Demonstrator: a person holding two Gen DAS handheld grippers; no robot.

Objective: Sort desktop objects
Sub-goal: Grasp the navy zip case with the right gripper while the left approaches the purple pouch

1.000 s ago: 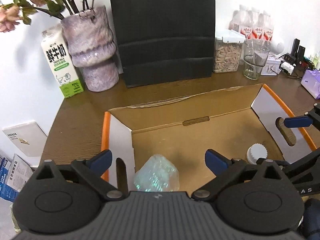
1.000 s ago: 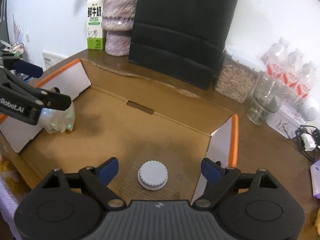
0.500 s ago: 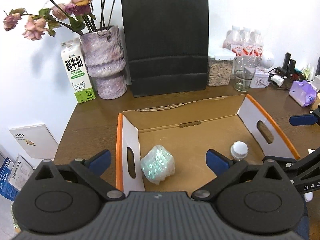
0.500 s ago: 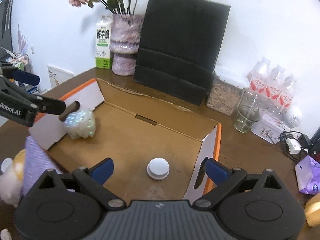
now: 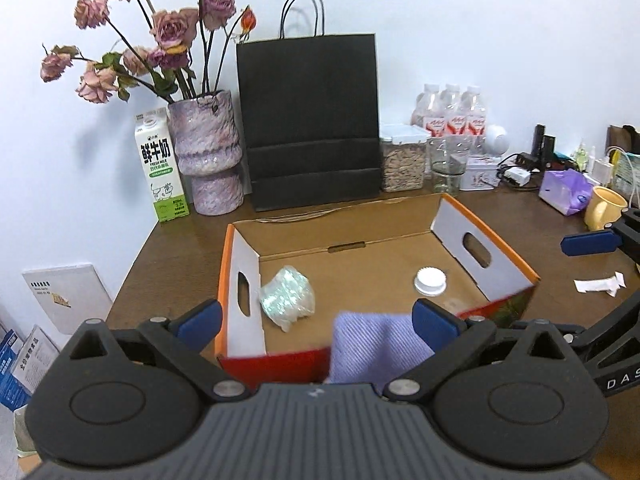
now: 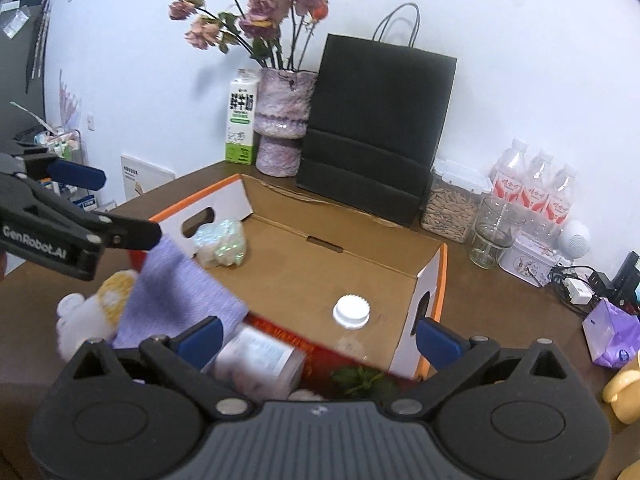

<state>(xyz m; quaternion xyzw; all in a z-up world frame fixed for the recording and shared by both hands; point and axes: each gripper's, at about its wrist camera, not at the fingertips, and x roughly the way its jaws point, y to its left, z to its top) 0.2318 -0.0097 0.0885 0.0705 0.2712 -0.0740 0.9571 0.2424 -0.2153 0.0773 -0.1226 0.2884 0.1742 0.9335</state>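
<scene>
The iridescent wrapped bundle (image 5: 287,298) lies on the floor of the cardboard box (image 5: 486,236), tucked against the left end wall just beside its handle slot; it looks light, soft and crinkly, its film probably slick, so a gentle pinch across its middle should serve better than a nip at a loose corner. The white ridged cap (image 5: 430,281) sits toward the right end of the same box, on what seems a clear bottle, small, stiff and easy to grip by its ribbed edge. Outside the near wall, a lilac cloth (image 6: 176,300) drapes over the box's red front; limp and light, it would best be gathered at a fold. Beside it lie a plush toy (image 6: 96,312) and a blurred labelled container (image 6: 256,356), which I cannot identify further. The left gripper (image 5: 318,318) stands wide with nothing between its blue pads, near the box front. The right gripper (image 6: 318,338) has just been opening and is now spread fully, also empty. Behind the box stand a black paper bag (image 5: 310,120), a vase (image 5: 208,152) and a milk carton (image 5: 160,164)
</scene>
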